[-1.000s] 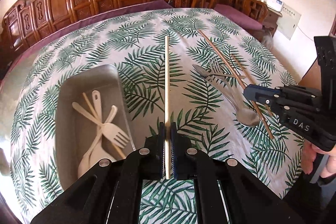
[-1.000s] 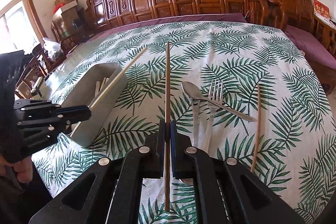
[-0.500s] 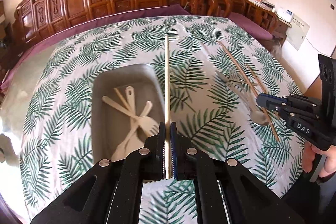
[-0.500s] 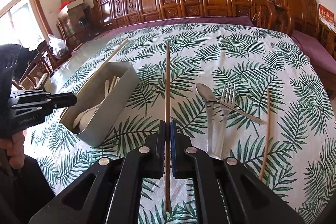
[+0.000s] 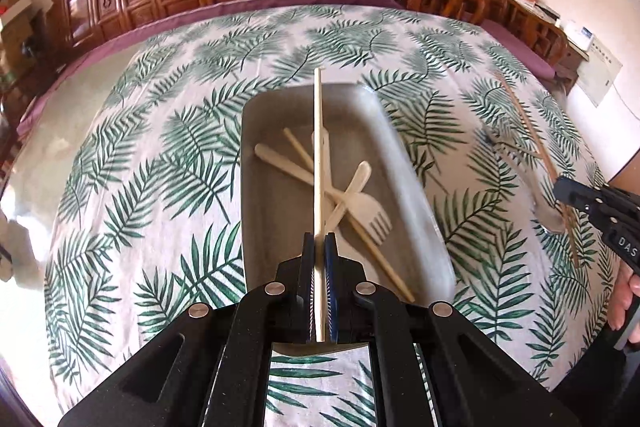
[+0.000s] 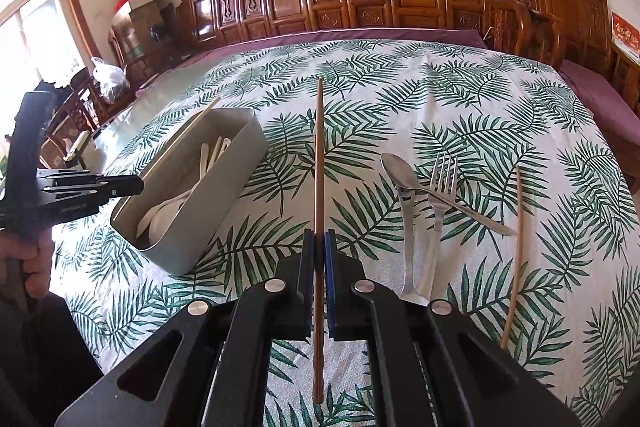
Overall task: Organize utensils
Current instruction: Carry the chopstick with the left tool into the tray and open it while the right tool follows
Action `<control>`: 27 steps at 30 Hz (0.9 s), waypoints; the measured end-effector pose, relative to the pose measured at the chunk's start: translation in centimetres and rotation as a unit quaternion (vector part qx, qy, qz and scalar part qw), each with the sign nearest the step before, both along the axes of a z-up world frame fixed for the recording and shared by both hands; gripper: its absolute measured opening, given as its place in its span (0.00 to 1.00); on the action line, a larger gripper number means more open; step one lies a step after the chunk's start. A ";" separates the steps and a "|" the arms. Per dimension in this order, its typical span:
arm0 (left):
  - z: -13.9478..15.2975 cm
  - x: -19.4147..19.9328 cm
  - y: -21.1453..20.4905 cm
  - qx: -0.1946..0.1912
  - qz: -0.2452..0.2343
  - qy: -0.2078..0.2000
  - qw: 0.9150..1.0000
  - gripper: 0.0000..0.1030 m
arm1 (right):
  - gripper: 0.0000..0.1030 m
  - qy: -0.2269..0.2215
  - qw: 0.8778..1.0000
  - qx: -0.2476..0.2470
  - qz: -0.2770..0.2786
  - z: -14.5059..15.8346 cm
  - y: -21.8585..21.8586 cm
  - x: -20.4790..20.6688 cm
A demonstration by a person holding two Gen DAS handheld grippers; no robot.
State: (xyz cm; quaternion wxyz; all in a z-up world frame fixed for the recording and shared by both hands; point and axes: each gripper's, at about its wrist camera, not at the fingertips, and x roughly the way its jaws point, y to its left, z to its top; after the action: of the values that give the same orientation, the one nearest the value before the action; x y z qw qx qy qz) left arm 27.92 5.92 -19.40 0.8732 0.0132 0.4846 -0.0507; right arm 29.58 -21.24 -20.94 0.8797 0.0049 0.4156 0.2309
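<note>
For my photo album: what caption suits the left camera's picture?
Left tongs holding a pale chopstick above the grey tray.

Green palm fronds on a white tablecloth (image 6: 460, 99)

On it: grey rectangular metal tray (image 5: 404, 187) of cream plastic cutlery (image 5: 360, 203), silver steel spoon (image 6: 404, 195), brown wooden chopstick (image 6: 514, 251).

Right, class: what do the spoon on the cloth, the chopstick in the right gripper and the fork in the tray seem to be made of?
Spoon: probably polished steel, silvery with bright reflections.
Chopstick clamped in the right gripper: likely wood or bamboo, matte brown.
Fork in the grey tray: cream, dull and uniform, perhaps plastic or a plant-fibre blend; cannot tell which.
</note>
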 end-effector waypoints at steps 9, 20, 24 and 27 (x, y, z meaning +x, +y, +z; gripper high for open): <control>-1.6 0.4 0.1 0.009 0.005 0.016 1.000 0.04 | 0.06 0.001 1.000 -0.003 0.002 -0.1 0.2 0.0; -0.9 0.0 0.4 0.012 0.006 -0.001 1.000 0.06 | 0.06 -0.003 1.000 0.002 0.021 0.4 2.0 -0.8; 0.6 -0.4 1.0 -0.001 0.012 -0.027 1.000 0.23 | 0.06 -0.011 0.999 0.009 0.037 1.3 3.7 -1.4; 1.6 -0.8 1.5 -0.005 0.020 -0.053 0.998 0.46 | 0.06 -0.026 0.998 0.009 0.053 2.4 5.2 -2.0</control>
State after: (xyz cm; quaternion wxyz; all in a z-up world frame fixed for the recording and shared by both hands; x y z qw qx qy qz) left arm 27.11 7.41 -17.77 0.8984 0.0019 0.4377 -0.0350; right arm 27.58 -15.99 -18.53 0.8767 -0.0154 0.3901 0.2810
